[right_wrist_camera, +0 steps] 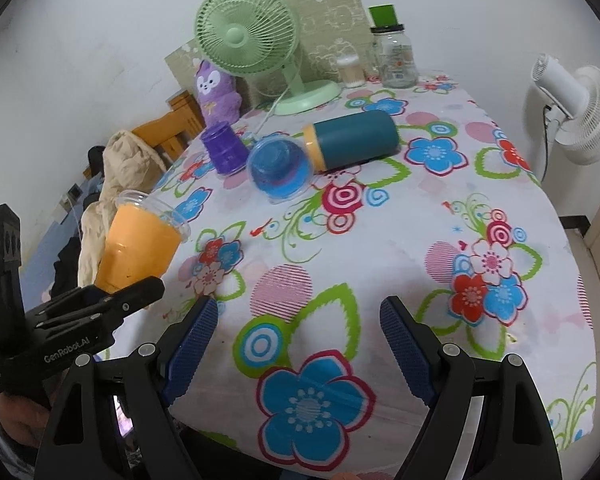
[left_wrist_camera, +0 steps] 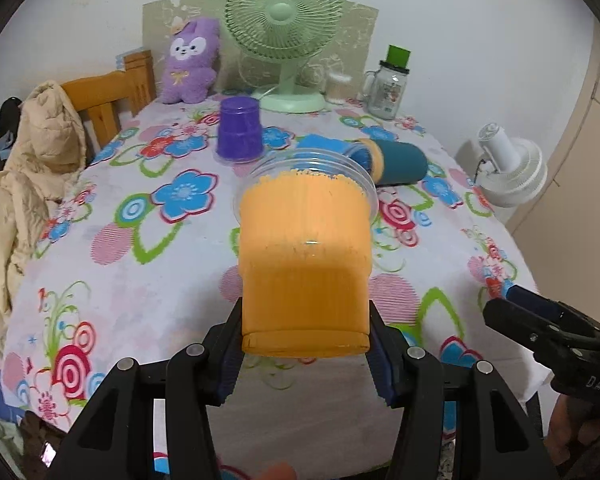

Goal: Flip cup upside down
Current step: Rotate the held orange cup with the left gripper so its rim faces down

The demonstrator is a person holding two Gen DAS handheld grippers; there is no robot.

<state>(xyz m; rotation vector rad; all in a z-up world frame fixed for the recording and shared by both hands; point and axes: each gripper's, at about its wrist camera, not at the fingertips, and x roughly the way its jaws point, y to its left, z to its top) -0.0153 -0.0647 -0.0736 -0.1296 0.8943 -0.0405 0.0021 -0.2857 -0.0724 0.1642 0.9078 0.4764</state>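
My left gripper (left_wrist_camera: 305, 344) is shut on the base of an orange plastic cup (left_wrist_camera: 305, 264), holding it above the flowered table with its clear rim pointing up and away. The cup also shows in the right wrist view (right_wrist_camera: 138, 246), tilted, at the table's left edge, with the left gripper (right_wrist_camera: 100, 304) below it. My right gripper (right_wrist_camera: 298, 324) is open and empty over the near part of the table; it appears at the right edge of the left wrist view (left_wrist_camera: 540, 316). A blue cup (right_wrist_camera: 280, 170) lies on its side mid-table. A purple cup (right_wrist_camera: 225, 148) stands upside down.
A dark teal canister (right_wrist_camera: 352, 140) lies on its side behind the blue cup. A green desk fan (right_wrist_camera: 260, 44), a purple plush toy (right_wrist_camera: 216, 92), a glass jar (right_wrist_camera: 394, 56) and a small container (right_wrist_camera: 350, 70) stand at the back. A white fan (right_wrist_camera: 576, 108) stands right of the table (right_wrist_camera: 380, 240); a chair with a beige coat (left_wrist_camera: 24, 168) is left.
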